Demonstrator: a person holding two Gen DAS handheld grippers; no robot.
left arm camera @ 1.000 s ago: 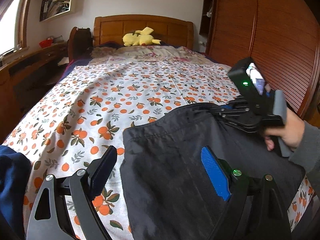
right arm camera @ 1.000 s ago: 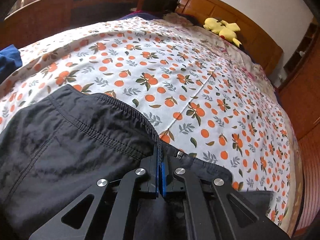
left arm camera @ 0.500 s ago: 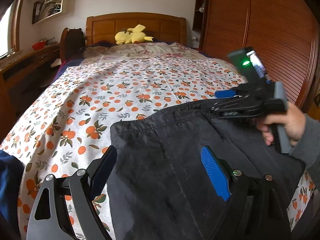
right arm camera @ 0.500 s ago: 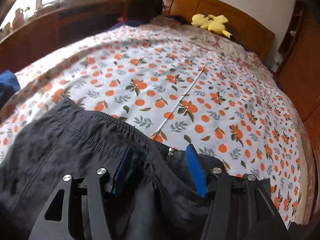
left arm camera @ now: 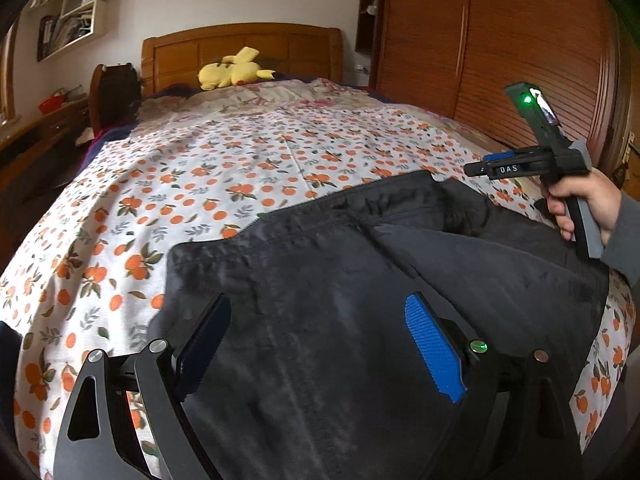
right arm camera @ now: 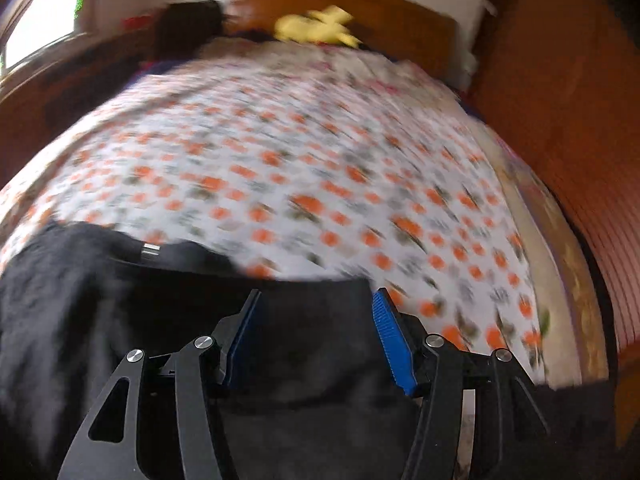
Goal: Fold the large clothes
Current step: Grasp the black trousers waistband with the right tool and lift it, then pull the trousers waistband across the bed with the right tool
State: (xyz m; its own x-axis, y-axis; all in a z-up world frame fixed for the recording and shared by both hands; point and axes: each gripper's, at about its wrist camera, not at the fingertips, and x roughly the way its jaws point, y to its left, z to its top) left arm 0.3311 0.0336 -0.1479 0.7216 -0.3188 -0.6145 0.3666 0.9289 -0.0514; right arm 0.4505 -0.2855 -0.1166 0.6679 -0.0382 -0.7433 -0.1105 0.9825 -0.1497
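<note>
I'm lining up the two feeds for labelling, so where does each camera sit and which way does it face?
Left wrist: on the left gripper, jaws open over the dark garment, facing up the bed toward the headboard; the right hand with the right gripper shows at right.
Right wrist: on the right gripper, jaws apart over the garment's edge, facing the same headboard; blurred, no hand shows.
Shared: garment, orange-print bedspread, yellow plush toy, wooden wardrobe.

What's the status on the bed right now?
Left hand-held gripper open, opening wider above dark trousers. Right hand-held gripper open, empty. Nothing in the way.
</note>
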